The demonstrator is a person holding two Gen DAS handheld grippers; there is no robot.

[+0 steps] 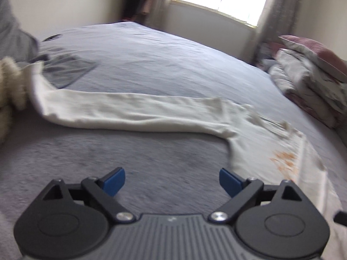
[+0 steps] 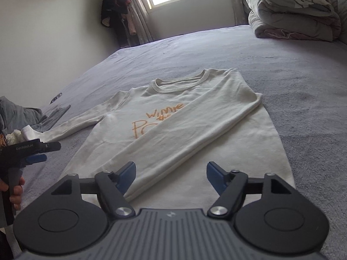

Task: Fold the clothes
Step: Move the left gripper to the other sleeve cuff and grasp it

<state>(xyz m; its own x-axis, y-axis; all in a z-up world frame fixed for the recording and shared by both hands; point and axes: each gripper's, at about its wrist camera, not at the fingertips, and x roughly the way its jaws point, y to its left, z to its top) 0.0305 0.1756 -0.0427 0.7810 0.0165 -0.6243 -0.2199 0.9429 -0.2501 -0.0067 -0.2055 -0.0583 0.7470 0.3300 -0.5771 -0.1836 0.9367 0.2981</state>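
Right wrist view: with both the right gripper [image 2: 171,176] and left gripper [image 1: 172,183] spread wide and empty, the outstretched sleeve [image 2: 86,122] should be pinched near its cuff and laid across the sweatshirt [image 2: 227,108].

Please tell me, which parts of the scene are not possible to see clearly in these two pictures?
- Shirt print: right view, the folded sleeve covers part of the orange letters.
- Shirt body: left view, blurred and cut off at the right edge.
- Grey garment: right view, cut off by the left edge.
- Dark item on the bed: too small.
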